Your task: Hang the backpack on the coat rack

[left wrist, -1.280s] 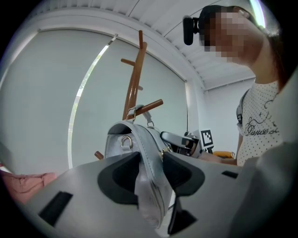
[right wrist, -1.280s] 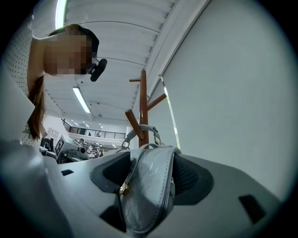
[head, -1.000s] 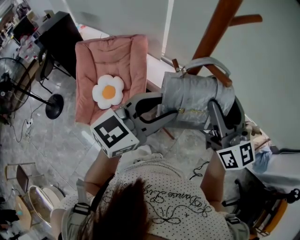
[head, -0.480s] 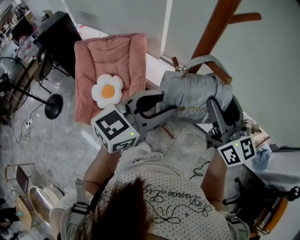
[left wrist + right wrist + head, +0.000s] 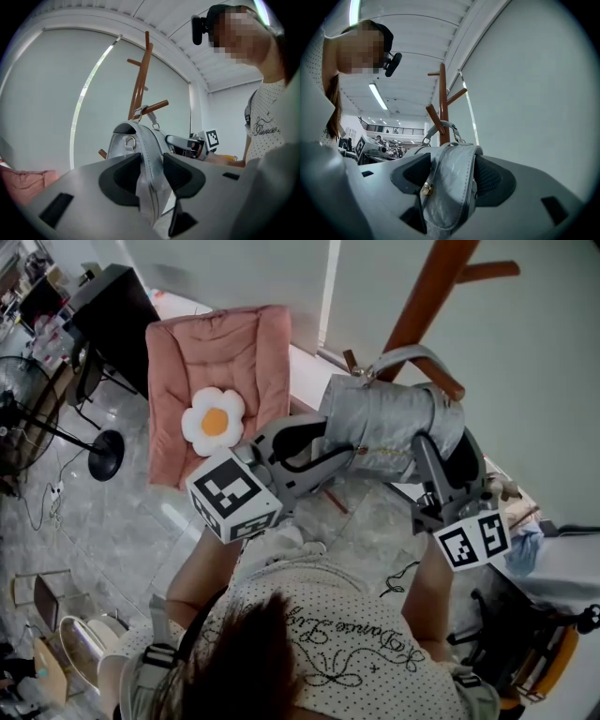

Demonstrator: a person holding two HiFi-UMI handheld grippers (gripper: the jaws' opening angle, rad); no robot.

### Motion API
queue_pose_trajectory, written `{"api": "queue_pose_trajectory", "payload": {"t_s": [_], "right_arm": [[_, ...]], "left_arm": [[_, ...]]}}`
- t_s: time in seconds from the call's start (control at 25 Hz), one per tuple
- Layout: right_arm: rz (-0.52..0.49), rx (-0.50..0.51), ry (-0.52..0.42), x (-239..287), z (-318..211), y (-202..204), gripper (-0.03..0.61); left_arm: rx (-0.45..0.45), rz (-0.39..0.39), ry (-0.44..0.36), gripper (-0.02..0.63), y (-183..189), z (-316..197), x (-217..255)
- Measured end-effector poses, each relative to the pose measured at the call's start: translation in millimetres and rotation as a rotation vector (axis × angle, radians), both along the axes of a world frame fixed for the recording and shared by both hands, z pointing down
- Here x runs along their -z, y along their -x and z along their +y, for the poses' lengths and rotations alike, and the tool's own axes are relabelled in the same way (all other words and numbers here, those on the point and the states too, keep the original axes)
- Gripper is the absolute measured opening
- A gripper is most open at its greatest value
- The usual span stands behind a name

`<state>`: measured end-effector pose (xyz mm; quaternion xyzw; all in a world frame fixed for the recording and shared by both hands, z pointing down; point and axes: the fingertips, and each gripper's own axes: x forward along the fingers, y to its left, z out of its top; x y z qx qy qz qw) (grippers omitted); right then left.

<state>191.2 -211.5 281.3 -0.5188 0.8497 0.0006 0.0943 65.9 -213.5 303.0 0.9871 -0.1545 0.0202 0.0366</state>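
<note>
A silver-grey backpack (image 5: 389, 427) hangs level between my two grippers, right against the wooden coat rack (image 5: 422, 296). Its top handle (image 5: 408, 357) loops over a slanted peg (image 5: 448, 390) of the rack. My left gripper (image 5: 323, 442) is shut on the backpack's left side, and the backpack (image 5: 140, 140) fills the gap between the pads of the left gripper (image 5: 152, 180). My right gripper (image 5: 441, 442) is shut on the other side, its jaws wide around the bag's thick edge. There the backpack (image 5: 450, 197) sits in the right gripper (image 5: 451, 173), with the handle (image 5: 440, 125) on the rack (image 5: 443, 103).
A pink cushioned chair (image 5: 216, 352) with a flower-shaped pillow (image 5: 214, 423) stands to the left of the rack. A floor fan (image 5: 103, 451) and a dark cabinet (image 5: 112, 301) are farther left. A pale wall and window blind lie behind the rack. A dark chair (image 5: 525, 643) is at lower right.
</note>
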Motion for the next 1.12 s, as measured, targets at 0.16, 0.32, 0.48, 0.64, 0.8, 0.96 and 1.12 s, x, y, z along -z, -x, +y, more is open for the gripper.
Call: {"api": "queue_pose_trajectory", "payload": {"t_s": [0.16,0.32,0.48,0.64,0.8,0.96,1.12], "right_arm": [[0.066,-0.030,0.007,-4,5,2,0.307],[0.106,-0.068,-0.003,-3,11,5,0.322],[0.112,-0.093,-0.010,-1,18,2,0.324],[0.118,-0.129,-0.027,5,23,-5,0.322],[0.120,-0.146,-0.042,9,26,-8,0.313],[0.116,-0.165,-0.070,16,29,-2,0.290],[0.123,-0.187,-0.090,20,36,2,0.261]], "left_arm": [[0.010,-0.005,-0.011,0.150,4,2,-1],[0.017,-0.011,-0.014,0.150,15,1,-3],[0.021,-0.003,-0.011,0.152,21,1,-3],[0.024,0.007,-0.024,0.151,23,3,4],[0.033,0.016,-0.034,0.151,27,0,8],[0.047,0.028,-0.046,0.150,38,-3,16],[0.082,0.051,-0.061,0.134,48,-9,24]]}}
